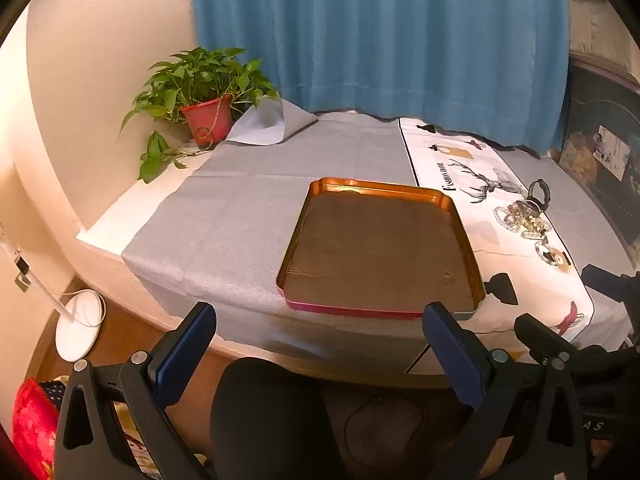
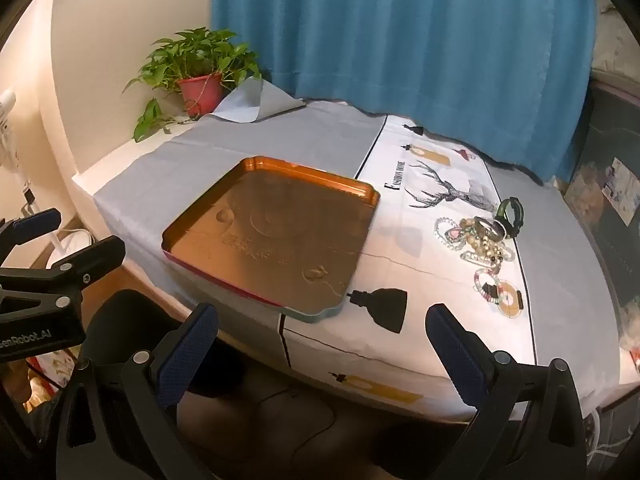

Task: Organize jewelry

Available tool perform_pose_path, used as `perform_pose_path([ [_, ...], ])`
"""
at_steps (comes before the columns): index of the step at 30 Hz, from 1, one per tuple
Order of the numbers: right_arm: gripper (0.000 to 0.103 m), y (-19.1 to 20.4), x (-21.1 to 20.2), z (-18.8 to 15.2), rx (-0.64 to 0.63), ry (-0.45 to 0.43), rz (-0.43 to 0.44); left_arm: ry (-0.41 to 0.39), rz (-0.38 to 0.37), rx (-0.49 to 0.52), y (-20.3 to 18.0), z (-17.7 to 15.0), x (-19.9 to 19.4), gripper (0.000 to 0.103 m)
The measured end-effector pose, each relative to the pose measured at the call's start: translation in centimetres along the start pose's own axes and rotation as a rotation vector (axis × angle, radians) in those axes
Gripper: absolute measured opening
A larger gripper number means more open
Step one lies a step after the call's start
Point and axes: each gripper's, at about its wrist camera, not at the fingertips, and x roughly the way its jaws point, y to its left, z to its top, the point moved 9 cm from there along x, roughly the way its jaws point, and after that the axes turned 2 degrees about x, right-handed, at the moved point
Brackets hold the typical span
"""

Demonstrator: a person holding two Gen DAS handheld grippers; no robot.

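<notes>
Shallow metal tray (image 2: 276, 236), coppery inside, embossed, rounded corners, lies on grey cloth (image 1: 240, 216). Beaded jewelry heap (image 2: 480, 236) on white deer-print runner (image 2: 404, 248), right of tray, apart from it. Left gripper (image 1: 320, 320) and right gripper (image 2: 322, 322) spread wide, holding nothing, short of table edge. Blue curtain (image 1: 380, 40), potted plant (image 1: 200, 92) behind.

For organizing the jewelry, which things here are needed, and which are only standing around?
Needed:
- jewelry pile on the white printed cloth
- copper tray, nothing in it
- left tongs and right tongs, both open

Only standing around:
- potted plant
- blue curtain
- grey cloth
</notes>
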Motion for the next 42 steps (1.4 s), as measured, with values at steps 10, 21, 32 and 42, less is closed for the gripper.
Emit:
perform_pose_path([
  [10, 0.103, 0.3, 0.0, -0.2, 0.001, -0.002, 0.000, 0.009, 0.004, 0.024, 0.4, -0.1, -0.4, 0.103],
  [21, 0.103, 0.2, 0.0, -0.3, -0.003, -0.001, 0.001, 0.005, 0.008, 0.025, 0.0, -0.3, 0.0, 0.103],
  [32, 0.103, 0.3, 0.0, -0.5, -0.007, 0.001, -0.001, 0.008, 0.010, 0.028, -0.6, -0.6, -0.1, 0.103],
  [42, 0.103, 0.0, 0.0, -0.9, -0.006, 0.003, -0.003, 0.009, 0.009, 0.026, -0.5, -0.6, -0.1, 0.103],
])
